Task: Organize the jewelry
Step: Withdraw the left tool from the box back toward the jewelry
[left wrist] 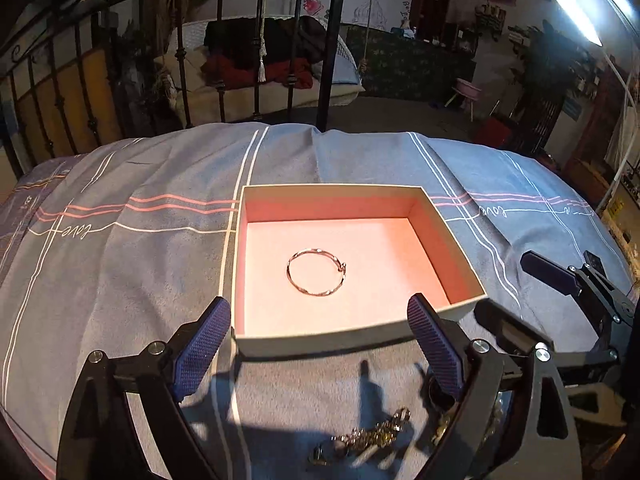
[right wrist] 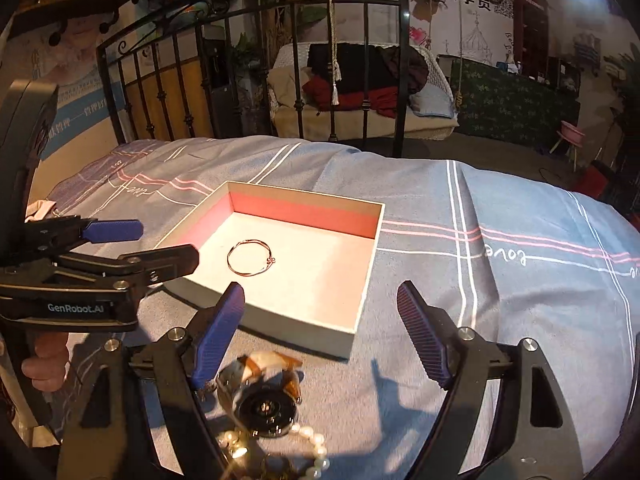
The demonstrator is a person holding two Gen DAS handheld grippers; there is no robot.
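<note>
An open box with a pink lining sits on the bedspread. A thin ring-shaped bangle lies flat inside it. My left gripper is open and empty just before the box's near wall, above a gold chain. My right gripper is open and empty at the box's near right corner. Below it lie a watch and a pearl string. The left gripper also shows in the right wrist view, and the right gripper in the left wrist view.
A blue-grey bedspread with pink and white stripes covers the bed. A black iron bed frame stands at its far edge. A room with furniture lies beyond.
</note>
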